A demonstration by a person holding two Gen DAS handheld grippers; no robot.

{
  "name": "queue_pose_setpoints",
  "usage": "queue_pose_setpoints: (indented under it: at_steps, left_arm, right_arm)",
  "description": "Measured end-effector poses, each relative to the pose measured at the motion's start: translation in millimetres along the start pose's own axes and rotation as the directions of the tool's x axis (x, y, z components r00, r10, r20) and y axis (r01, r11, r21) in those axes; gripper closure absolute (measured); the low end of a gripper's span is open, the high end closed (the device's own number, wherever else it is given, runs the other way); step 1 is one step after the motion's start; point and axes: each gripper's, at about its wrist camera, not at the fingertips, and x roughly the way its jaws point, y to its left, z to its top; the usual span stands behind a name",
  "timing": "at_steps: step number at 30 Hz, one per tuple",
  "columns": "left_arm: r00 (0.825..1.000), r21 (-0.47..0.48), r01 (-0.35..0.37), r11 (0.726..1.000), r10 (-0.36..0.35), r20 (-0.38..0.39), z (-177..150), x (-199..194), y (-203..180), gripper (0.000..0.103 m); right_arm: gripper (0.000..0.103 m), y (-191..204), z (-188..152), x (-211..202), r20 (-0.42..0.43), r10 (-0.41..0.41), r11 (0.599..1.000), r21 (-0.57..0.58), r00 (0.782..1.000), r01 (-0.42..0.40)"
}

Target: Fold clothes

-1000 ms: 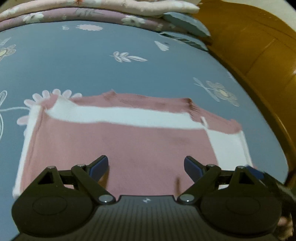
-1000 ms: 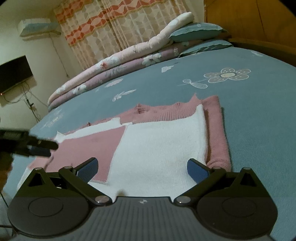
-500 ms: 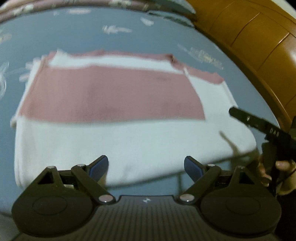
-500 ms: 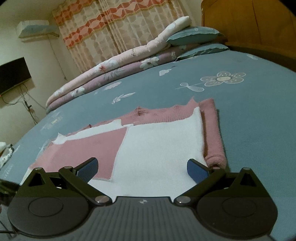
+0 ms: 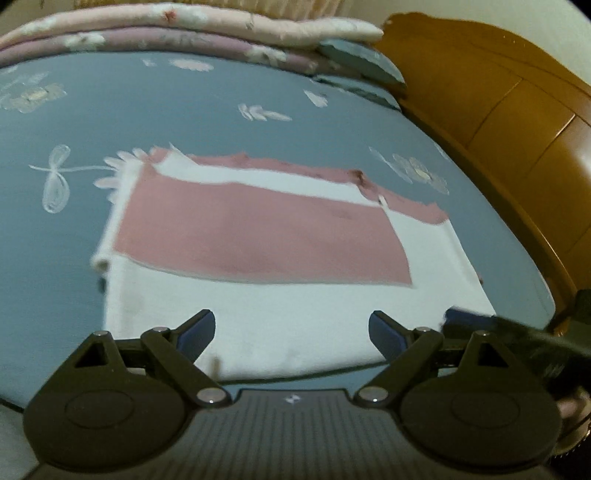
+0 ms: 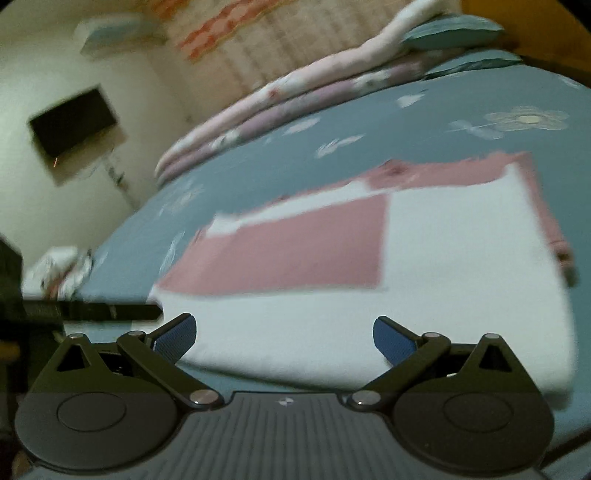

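A pink and white knitted garment (image 5: 266, 243) lies folded flat on the blue flowered bedsheet (image 5: 110, 107). My left gripper (image 5: 291, 330) hangs open just above the garment's near white edge, nothing between its blue pads. In the right wrist view the same garment (image 6: 369, 258) fills the middle, blurred by motion. My right gripper (image 6: 284, 338) is open over its near white edge, holding nothing. The right gripper's dark fingers (image 5: 517, 332) show at the right edge of the left wrist view, and the left gripper's finger (image 6: 96, 312) shows at the left of the right wrist view.
Folded floral quilts (image 5: 166, 33) and teal pillows (image 5: 362, 62) are stacked at the far side of the bed. A wooden headboard (image 5: 517, 122) runs along the right. A dark wall screen (image 6: 74, 125) hangs on the left wall, with a crumpled cloth (image 6: 62, 269) near the bed's left edge.
Both grippers pulled back toward the garment's near white edge, staying open. The right wrist view swung and blurred, and the left gripper's finger came into it.
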Motion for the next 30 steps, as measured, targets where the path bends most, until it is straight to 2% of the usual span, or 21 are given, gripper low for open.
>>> queue_pose_setpoints:
  at_steps: [4, 8, 11, 14, 18, 22, 24, 27, 30]
  left_arm:
    - [0.999, -0.013, -0.02, 1.0, 0.021, 0.028, 6, -5, 15, 0.012]
    - [0.997, -0.027, -0.049, 0.998, 0.05, 0.054, 14, -6, 31, 0.011]
    - [0.998, -0.029, -0.027, 0.999, 0.029, 0.053, 21, 3, 35, 0.011]
    - [0.999, -0.04, -0.01, 0.999, 0.012, 0.037, 22, 18, 39, 0.011]
    - [0.999, -0.097, -0.049, 0.994, 0.046, -0.027, 9, 32, 57, 0.011]
    - [0.998, -0.106, -0.037, 0.994, 0.031, -0.054, -2, 31, 65, 0.011]
    - [0.999, -0.085, -0.034, 0.996, 0.03, -0.043, 4, 25, 61, 0.011]
    - [1.0, -0.061, -0.013, 0.998, 0.014, 0.027, 24, 17, 56, 0.011]
    - [0.999, -0.047, -0.02, 0.999, 0.023, 0.047, 40, 26, 56, 0.011]
  right_arm:
    - [0.0, 11, -15, 18, -0.034, -0.086, 0.995, -0.061, 0.996, 0.084]
    - [0.0, 6, -16, 17, -0.02, -0.117, 0.991, -0.067, 0.993, 0.115]
    - [0.0, 3, -16, 16, -0.01, -0.14, 0.988, -0.071, 0.99, 0.139]
    - [0.0, -1, -16, 15, 0.001, -0.163, 0.984, -0.075, 0.987, 0.163]
    - [0.0, -6, -17, 14, 0.016, -0.193, 0.978, -0.08, 0.981, 0.194]
    - [0.0, 1, -18, 24, -0.002, -0.238, 0.96, -0.155, 0.971, 0.235]
    - [0.0, 6, -19, 28, -0.012, -0.267, 0.945, -0.197, 0.964, 0.259]
    - [0.0, 12, -22, 33, -0.013, -0.301, 0.924, -0.252, 0.953, 0.289]
    - [0.0, 14, -25, 36, -0.014, -0.314, 0.912, -0.282, 0.949, 0.297]
